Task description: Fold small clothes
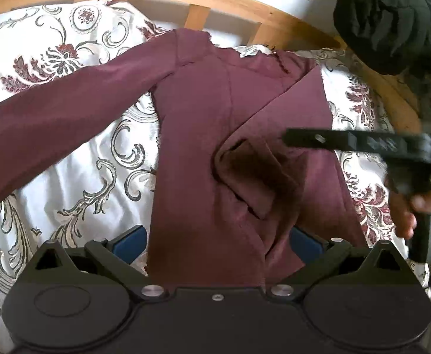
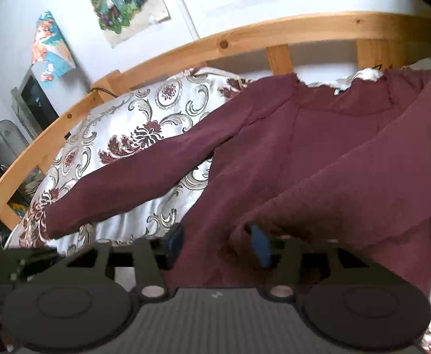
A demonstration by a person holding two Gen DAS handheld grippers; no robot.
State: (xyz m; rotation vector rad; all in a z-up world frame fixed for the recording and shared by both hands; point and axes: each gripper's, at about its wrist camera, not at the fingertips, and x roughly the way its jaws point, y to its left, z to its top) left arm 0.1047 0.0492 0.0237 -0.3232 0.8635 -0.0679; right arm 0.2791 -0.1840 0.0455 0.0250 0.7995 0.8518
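A dark red top [image 1: 197,112] is spread on a flowered bedspread [image 1: 68,153], in the middle of both views. In the left wrist view, one long sleeve [image 1: 53,112] is stretched out to the left of the frame and is not folded yet. Low in the middle, the bottom of the top is seen between the blue pads of the left gripper [image 1: 215,243], which are wide apart; whether the cloth is pinched cannot be told. To the right of the middle, the other sleeve [image 1: 289,109] has been laid across the body of the top, so one fold looks done. At the right edge, the right gripper [image 1: 304,138] is held by a hand [image 1: 413,203]. In its own view its blue pads are apart with cloth between them, not squeezed. The left sleeve and the rest are left to fold.
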